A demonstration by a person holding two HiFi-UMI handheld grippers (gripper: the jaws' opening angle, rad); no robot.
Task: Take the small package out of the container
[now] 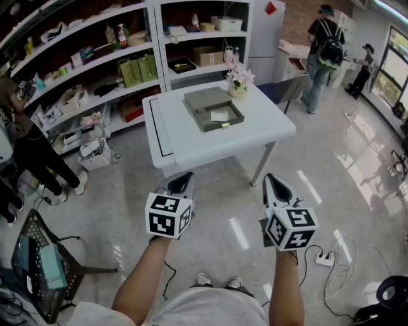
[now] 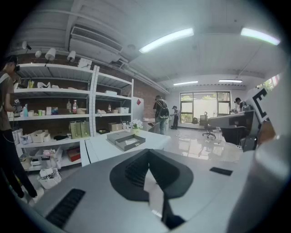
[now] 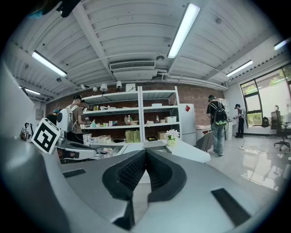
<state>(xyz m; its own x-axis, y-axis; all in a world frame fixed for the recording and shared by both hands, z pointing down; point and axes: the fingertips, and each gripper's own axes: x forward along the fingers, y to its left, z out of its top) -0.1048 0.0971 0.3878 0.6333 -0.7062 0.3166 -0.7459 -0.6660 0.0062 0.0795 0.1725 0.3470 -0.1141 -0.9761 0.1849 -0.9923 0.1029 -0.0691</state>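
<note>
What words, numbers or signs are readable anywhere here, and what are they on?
No text here reads clearly.
Cubes: black-and-white square patterns, no letters.
Red sign: too small to read.
Green boxes: print too blurred.
Package in the container: any label is too small to tell.

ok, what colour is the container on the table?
Dull grey-green container; it shows best in the head view.

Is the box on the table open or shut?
Open. The box has its lid lying flat beside it, and the small white package shows uncovered inside.
</note>
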